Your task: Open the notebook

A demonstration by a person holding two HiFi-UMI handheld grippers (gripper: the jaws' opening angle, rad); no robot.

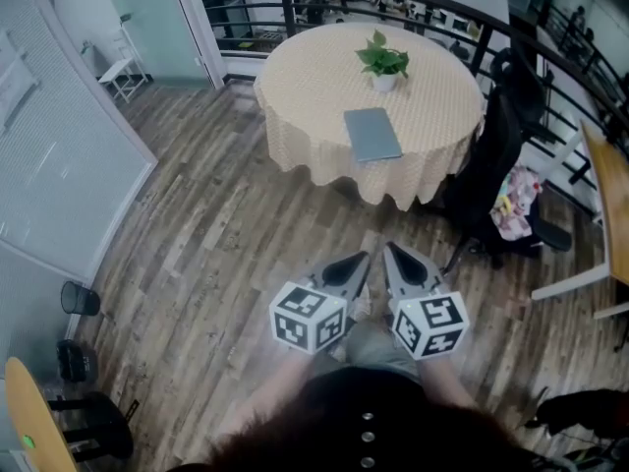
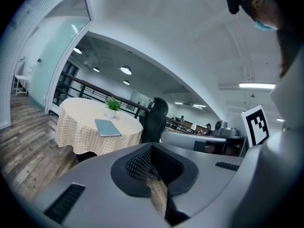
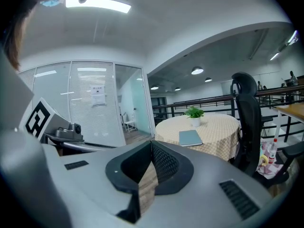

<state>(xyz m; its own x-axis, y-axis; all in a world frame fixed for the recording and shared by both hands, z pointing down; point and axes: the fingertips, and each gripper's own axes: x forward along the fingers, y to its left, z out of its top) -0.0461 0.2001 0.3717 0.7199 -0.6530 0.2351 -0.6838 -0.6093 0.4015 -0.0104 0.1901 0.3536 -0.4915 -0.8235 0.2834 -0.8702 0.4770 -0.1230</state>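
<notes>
Lying closed, flat grey-blue notebook (image 1: 372,134) is left untouched | left gripper (image 1: 366,256), right gripper (image 1: 386,247) are pressed together, empty, well apart from it.

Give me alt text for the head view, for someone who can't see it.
A closed grey-blue notebook lies on a round, cloth-covered table beside a small potted plant. Nearer the camera, the left gripper and right gripper are held side by side over a wooden floor, fingers together and empty, well short of the table.

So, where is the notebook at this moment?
In the head view, the closed notebook lies on the round table at the top centre, near its front edge, in front of the potted plant.
</notes>
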